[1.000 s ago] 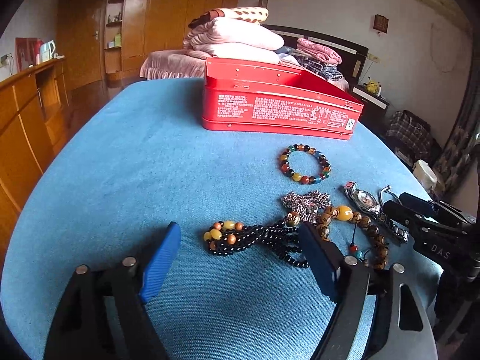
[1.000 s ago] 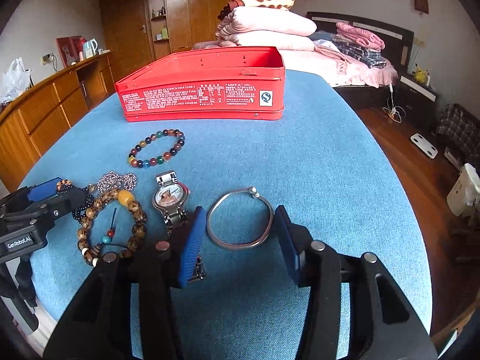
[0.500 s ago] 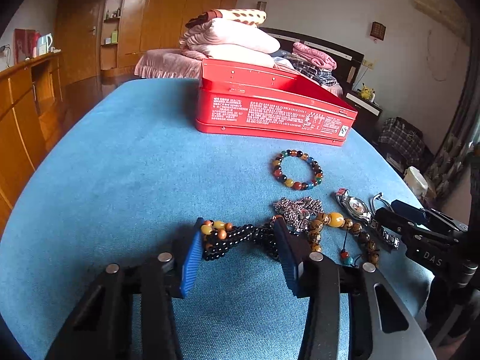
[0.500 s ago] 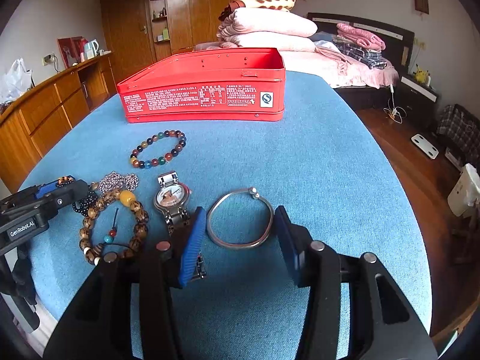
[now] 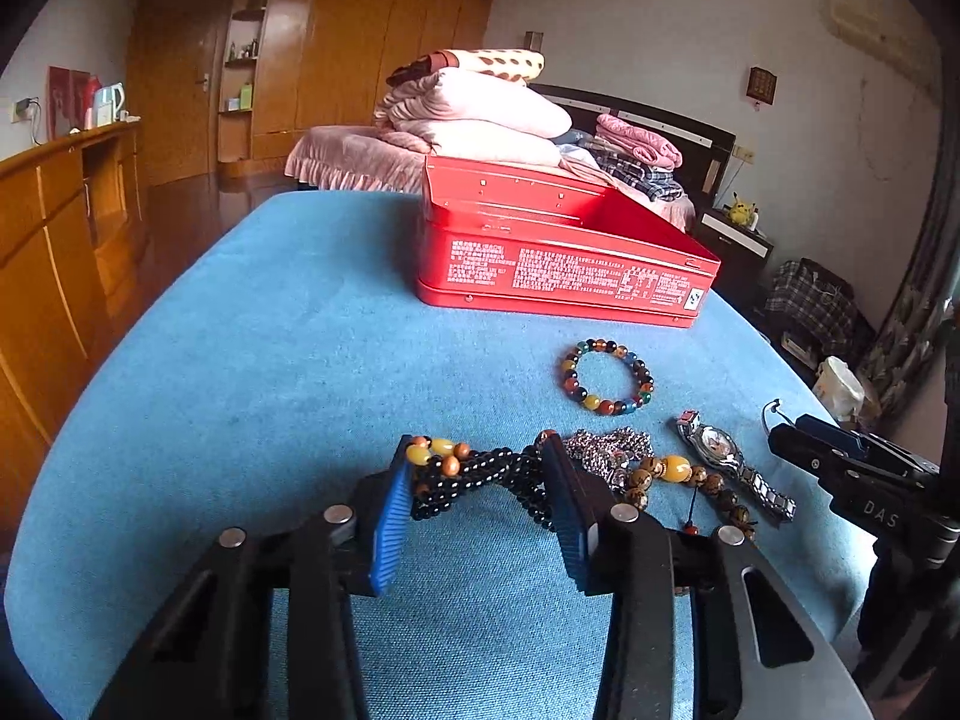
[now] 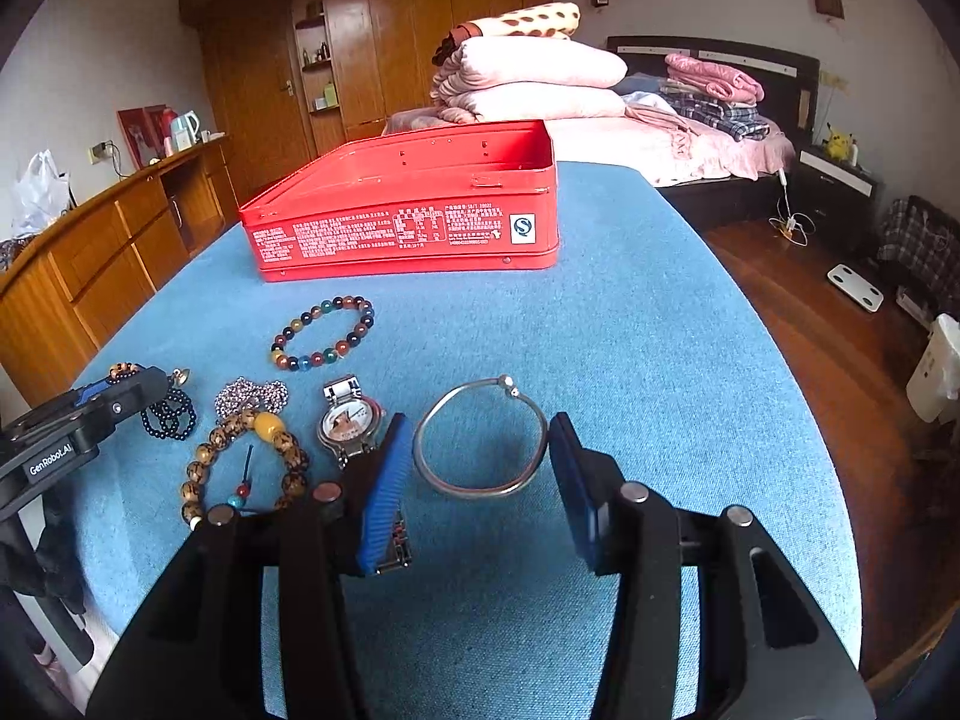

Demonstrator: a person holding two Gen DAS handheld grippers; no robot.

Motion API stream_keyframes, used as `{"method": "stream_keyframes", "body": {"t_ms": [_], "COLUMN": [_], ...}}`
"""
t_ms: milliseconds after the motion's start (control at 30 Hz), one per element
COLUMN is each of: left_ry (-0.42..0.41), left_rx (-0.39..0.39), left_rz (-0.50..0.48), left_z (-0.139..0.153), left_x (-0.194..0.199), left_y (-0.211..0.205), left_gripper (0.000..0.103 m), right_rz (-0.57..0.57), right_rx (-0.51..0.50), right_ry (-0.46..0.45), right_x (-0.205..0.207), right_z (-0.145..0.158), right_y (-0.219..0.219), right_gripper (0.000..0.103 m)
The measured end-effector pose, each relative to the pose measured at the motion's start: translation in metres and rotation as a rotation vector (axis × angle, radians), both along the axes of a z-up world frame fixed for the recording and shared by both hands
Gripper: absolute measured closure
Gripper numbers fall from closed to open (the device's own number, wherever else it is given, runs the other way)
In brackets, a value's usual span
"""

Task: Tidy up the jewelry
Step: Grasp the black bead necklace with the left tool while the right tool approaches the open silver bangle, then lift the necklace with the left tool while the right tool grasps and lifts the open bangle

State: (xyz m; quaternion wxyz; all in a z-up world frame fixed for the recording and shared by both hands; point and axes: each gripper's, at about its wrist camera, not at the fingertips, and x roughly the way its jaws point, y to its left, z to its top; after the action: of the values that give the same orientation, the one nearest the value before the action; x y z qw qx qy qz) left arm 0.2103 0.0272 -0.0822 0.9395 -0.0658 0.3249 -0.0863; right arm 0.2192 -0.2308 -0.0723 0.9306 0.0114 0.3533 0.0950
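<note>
My left gripper (image 5: 477, 468) straddles a black bead necklace (image 5: 480, 477) with orange and yellow beads; its blue pads touch both ends of the bunch, jaws partly closed. My right gripper (image 6: 480, 438) is open around a silver bangle (image 6: 480, 438) lying on the blue cloth. A watch (image 6: 351, 426), a brown bead bracelet (image 6: 240, 462), a silver chain (image 6: 249, 393) and a multicoloured bead bracelet (image 6: 324, 333) lie to its left. An open red tin (image 6: 408, 222) stands behind them.
The blue-covered table (image 6: 660, 360) drops off at the right to a wooden floor. A wooden sideboard (image 6: 90, 252) runs along the left. A bed with folded bedding (image 6: 540, 78) is behind the tin. The left gripper shows in the right wrist view (image 6: 84, 414).
My left gripper has moved forward over the black bead necklace and narrowed its jaws until the pads reach it. My right gripper has stayed around the bangle.
</note>
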Motion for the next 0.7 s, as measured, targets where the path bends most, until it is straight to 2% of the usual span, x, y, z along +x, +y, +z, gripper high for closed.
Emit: {"method": "stream_keyframes", "body": {"t_ms": [700], "left_ry": [-0.105], "left_rx": [-0.065], "left_rz": [-0.02], "left_z": [0.033], "left_x": [0.012], "left_y": [0.007], "left_gripper": [0.061], "right_rz": [-0.004], "right_rx": [0.041], "right_ry": [-0.054], "right_x": [0.019], "right_z": [0.028], "right_y": [-0.001], "right_gripper": [0.057]}}
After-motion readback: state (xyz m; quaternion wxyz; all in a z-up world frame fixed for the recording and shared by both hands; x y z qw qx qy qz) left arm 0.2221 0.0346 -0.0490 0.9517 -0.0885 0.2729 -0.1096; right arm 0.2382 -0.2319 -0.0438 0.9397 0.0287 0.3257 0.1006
